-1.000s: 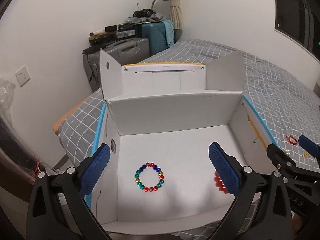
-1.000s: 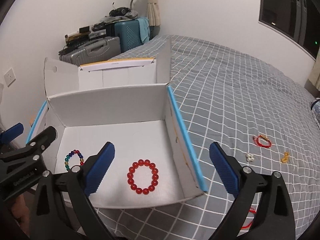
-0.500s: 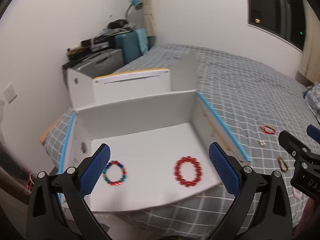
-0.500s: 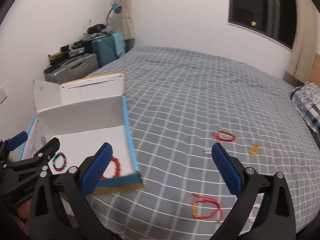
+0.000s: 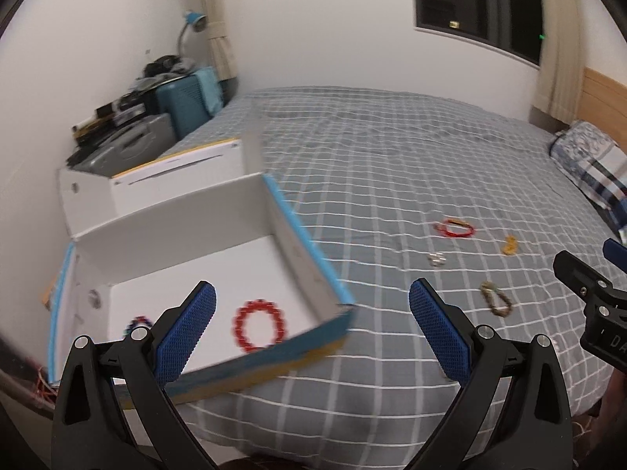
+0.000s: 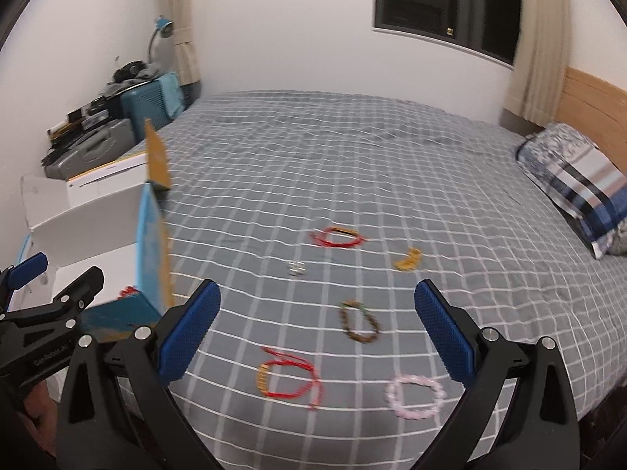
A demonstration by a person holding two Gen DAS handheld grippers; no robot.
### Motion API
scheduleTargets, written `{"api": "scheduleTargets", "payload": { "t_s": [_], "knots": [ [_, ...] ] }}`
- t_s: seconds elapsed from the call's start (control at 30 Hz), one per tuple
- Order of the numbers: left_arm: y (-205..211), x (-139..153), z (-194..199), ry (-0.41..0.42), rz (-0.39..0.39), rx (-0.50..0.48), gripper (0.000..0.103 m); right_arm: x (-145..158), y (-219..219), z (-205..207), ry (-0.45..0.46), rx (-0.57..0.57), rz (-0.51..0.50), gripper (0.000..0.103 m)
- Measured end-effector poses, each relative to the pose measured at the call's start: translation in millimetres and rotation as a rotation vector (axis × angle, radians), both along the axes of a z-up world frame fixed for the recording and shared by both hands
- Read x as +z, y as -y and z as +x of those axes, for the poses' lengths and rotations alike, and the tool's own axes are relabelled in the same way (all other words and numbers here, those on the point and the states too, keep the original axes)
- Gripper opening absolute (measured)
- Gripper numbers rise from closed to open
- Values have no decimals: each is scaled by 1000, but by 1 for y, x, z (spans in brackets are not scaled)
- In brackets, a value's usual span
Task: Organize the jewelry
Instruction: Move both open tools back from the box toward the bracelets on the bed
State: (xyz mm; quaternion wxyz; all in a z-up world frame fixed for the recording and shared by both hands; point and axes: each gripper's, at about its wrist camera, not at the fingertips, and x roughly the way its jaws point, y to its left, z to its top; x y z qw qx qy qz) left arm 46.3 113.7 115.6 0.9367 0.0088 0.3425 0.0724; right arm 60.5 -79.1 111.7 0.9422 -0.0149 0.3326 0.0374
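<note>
Two bracelets logged in white box point(image 5: 250, 203), bed's left edge; six pieces loose on bedspread point(image 6: 392, 164). I kept both grippers point(image 6: 315, 329) point(image 5: 311, 327) agape, empty. Advised: centre pads over brown bead bracelet point(image 6: 359, 323), near edge, press low, pinch.

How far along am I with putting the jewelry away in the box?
Done: two bracelets lie in the white box, a red bead bracelet and a multicolour one. In hand: nothing; the left gripper and right gripper are both open and empty. Left: six pieces on the bed: red cord bracelet, pink bracelet, brown bracelet, red bangle, gold piece, small silver piece.
</note>
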Motion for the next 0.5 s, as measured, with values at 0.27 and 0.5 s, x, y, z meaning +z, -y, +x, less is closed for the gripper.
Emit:
{"api": "scheduleTargets", "payload": {
  "t_s": [0.27, 0.5],
  "knots": [
    [59, -22, 11, -32, -13, -107, 97, -28, 61, -2, -46, -71, -20, 95],
    [92, -62, 32, -95, -3, -156, 97, -70, 95, 3, -113, -110, -12, 95]
  ]
}}
